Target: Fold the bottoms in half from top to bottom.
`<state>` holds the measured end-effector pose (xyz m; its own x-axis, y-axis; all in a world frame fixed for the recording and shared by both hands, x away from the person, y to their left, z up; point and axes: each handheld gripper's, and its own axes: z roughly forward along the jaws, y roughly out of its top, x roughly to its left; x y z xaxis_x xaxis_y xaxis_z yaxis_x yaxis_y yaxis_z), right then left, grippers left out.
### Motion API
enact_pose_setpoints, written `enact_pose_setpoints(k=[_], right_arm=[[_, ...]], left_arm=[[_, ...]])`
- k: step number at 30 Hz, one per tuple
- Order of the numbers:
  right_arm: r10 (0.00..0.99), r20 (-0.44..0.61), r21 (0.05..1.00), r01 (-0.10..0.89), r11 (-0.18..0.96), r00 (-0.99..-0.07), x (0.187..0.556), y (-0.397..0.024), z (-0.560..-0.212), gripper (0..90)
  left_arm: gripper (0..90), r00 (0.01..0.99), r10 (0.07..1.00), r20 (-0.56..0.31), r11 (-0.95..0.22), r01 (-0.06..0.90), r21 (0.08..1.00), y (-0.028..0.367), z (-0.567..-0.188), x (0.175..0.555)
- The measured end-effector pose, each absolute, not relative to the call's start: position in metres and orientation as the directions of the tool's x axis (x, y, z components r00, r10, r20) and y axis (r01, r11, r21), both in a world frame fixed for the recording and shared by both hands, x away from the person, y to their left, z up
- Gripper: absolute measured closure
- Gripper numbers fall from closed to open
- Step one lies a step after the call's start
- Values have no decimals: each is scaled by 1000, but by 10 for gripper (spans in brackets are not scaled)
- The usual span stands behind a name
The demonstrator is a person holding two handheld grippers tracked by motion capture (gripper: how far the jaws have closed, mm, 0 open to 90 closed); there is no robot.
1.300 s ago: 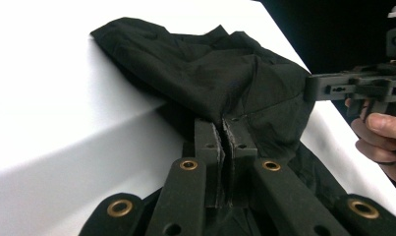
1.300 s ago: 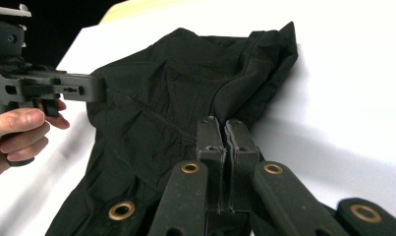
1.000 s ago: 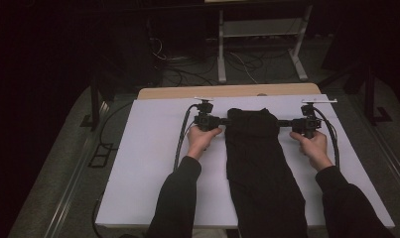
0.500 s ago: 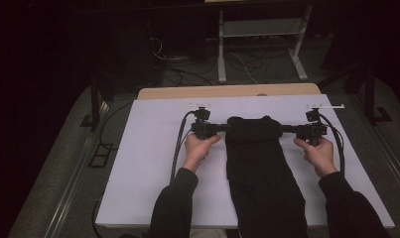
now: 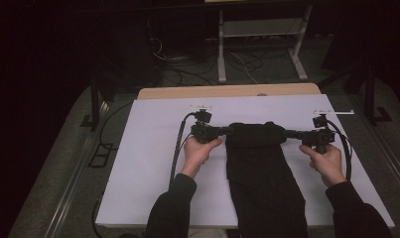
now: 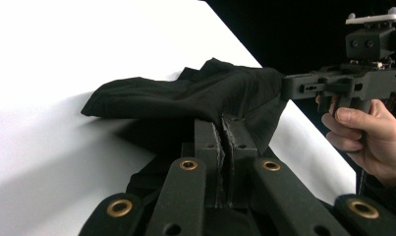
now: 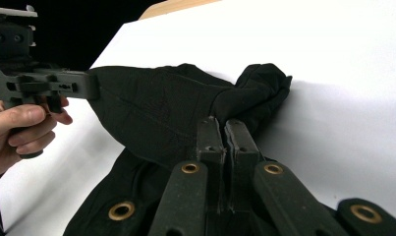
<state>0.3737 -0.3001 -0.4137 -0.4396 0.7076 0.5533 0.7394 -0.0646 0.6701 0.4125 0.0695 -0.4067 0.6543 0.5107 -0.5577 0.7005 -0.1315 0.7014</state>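
A white table cover [image 5: 153,163] is spread across the middle of the high view, with a strip of bare wooden table [image 5: 227,91] seen along its upper edge and a dark floor with tangled cables [image 5: 187,64] and a white metal frame [image 5: 259,34] in the upper part of the frame. A long black garment [image 5: 264,183] is laid down the centre of the cover, running from the middle of the frame to the bottom edge; its upper end is lifted and folded over, while the rest is left flat. At centre left, the left gripper [image 5: 226,131] is held in the person's left hand [image 5: 197,151], and its jaws are closed on the left corner of the raised end. At centre right, the right gripper [image 5: 286,133] is held in the right hand [image 5: 326,161], and its jaws are clamped on the right corner. In the left gripper view, the jaws are seen pressed together on bunched black cloth in the lower centre, with the right gripper [image 6: 287,88] and right hand [image 6: 372,140] at the upper right. In the right gripper view, the jaws are likewise pinched shut on the cloth [image 7: 176,108], and the left gripper [image 7: 93,84] is seen at the upper left, held by the left hand [image 7: 16,130].
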Motion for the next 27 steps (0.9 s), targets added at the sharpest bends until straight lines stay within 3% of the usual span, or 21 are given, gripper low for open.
enact_pose_setpoints(k=[27], right_arm=[[708, 540, 634, 773, 13, -455, 320, -302, -414, 854]], left_arm=[[855, 719, 468, -514, -206, 654, 728, 70, -402, 341]])
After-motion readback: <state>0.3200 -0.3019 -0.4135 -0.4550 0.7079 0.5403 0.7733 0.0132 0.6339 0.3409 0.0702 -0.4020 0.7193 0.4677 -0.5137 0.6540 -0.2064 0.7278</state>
